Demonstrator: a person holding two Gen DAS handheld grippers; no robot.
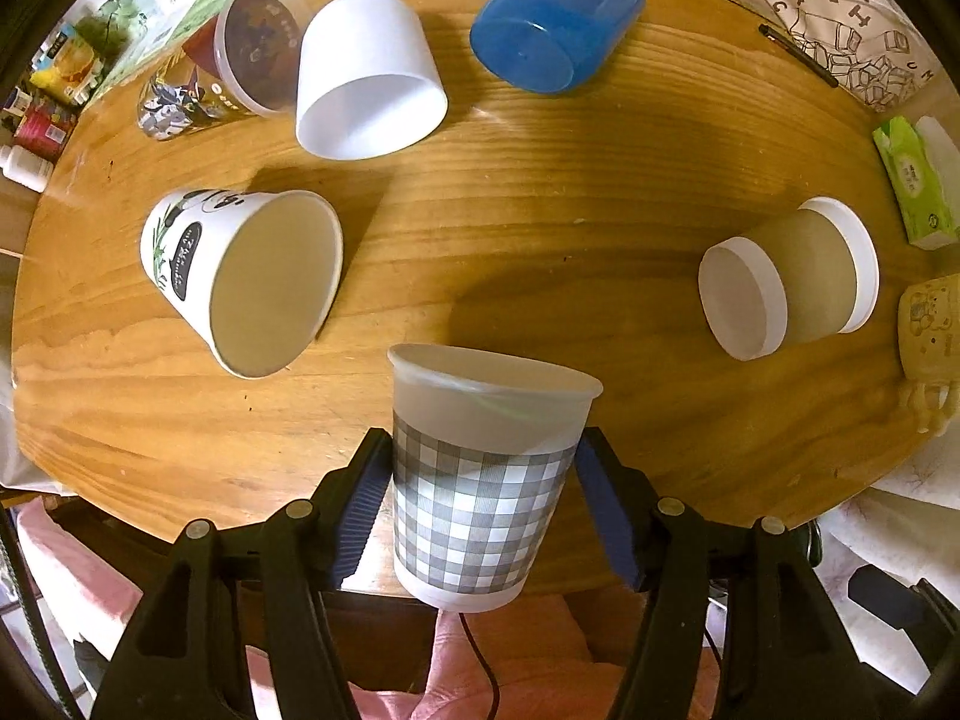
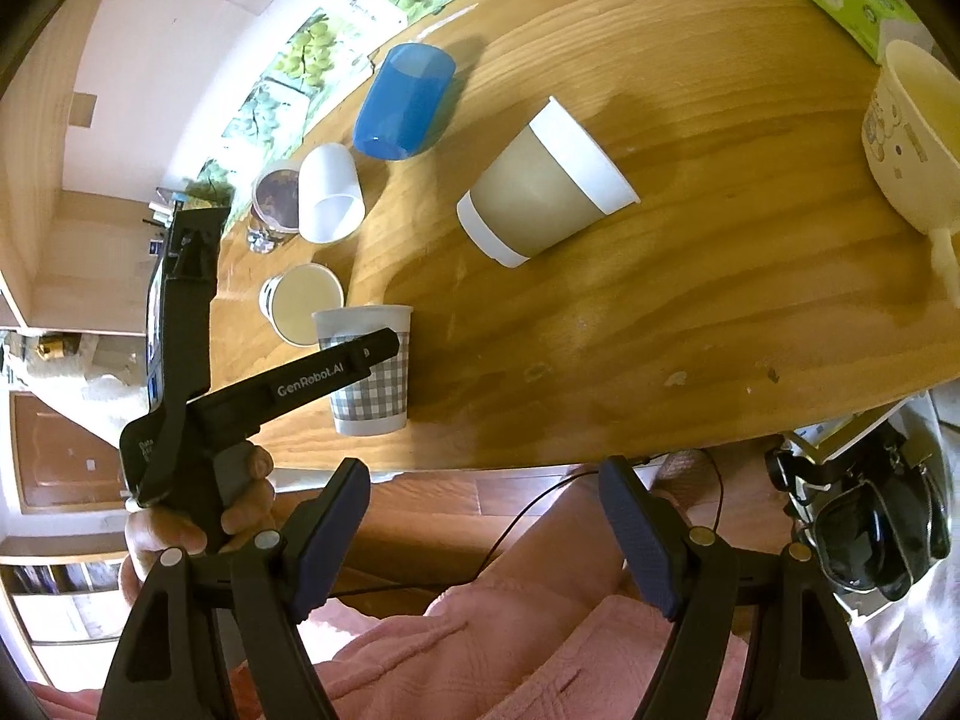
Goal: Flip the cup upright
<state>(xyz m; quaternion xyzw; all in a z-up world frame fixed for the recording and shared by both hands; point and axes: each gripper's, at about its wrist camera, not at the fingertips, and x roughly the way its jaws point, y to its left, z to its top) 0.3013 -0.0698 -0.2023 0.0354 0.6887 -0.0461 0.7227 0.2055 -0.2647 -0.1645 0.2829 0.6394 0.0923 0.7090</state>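
**Checked cup gripped mouth-up at the near edge of the tabletop**

Wooden tabletop (image 1: 540, 228) spread wide, carrying everything else. Landmark taken as the checked cup (image 1: 480, 480), at the near edge of that tabletop.

Largest beside it: blue plastic cup (image 1: 555, 18), lying on its side, well beyond the checked cup toward the far edge. Plain white cup (image 1: 366, 72) also tipped over, far-left of the checked cup, touching or just beside a clear lidded tub (image 1: 258, 42). Printed paper cup (image 1: 240, 276) on its side, near the checked cup's left, mouth turned toward the camera. Beige cup with white bands (image 1: 798, 276) on its side, well apart to the checked cup's right. Cream mug (image 2: 900, 144) farther right, green tissue pack (image 1: 912, 186) beyond that.

Checked cup itself: long axis close to vertical, leaning slightly, open rim up, base down; cannot tell whether the base touches the wood or hangs just past the edge. Grey-and-white check on the lower body, frosted band under the rim.

Left gripper (image 1: 480, 504) clamped on the checked cup, blue-padded fingers (image 1: 363, 504) pressed against both flanks.

Right gripper (image 2: 486, 534) short of the tabletop edge, nearer the person than the checked cup, fingers (image 2: 333, 540) spread wide with nothing between.
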